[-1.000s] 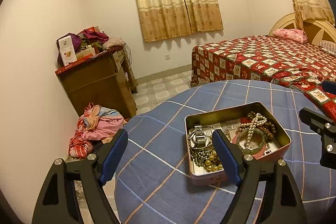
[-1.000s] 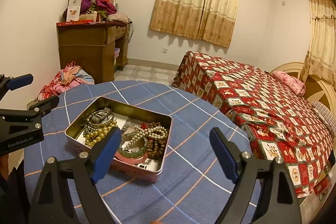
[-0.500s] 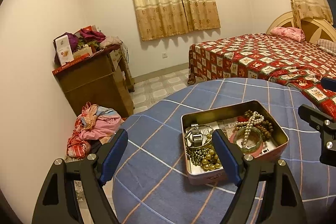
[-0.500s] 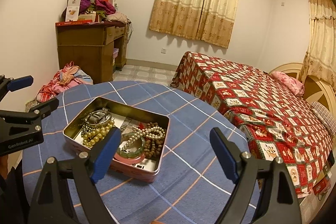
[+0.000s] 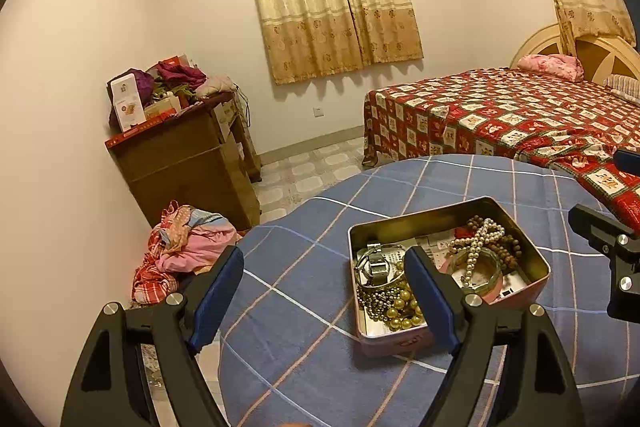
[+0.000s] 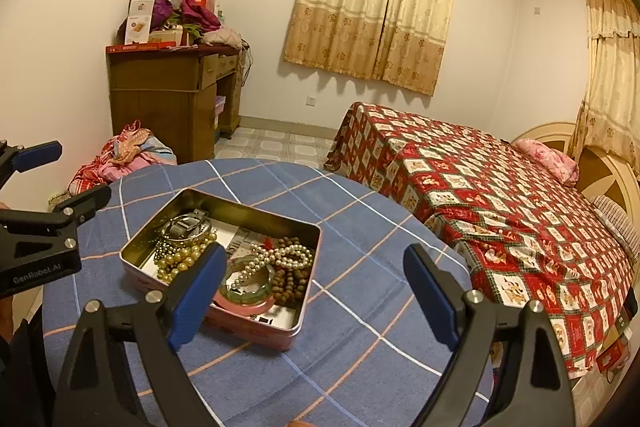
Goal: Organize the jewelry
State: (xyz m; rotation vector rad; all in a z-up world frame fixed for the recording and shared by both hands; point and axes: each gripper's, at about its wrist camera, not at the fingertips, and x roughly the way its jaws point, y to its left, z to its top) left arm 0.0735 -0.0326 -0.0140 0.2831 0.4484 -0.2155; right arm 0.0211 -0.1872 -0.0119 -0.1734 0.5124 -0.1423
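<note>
Tin (image 6: 224, 223) sits lower left of your right tool (image 6: 312, 303), jaws opening, empty; left tool (image 5: 324, 299) spread, equally near.

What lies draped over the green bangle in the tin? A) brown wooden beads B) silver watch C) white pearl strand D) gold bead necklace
C: the white pearl strand lies looped across the green bangle in the tin; the silver watch sits at the tin's other end.
</note>
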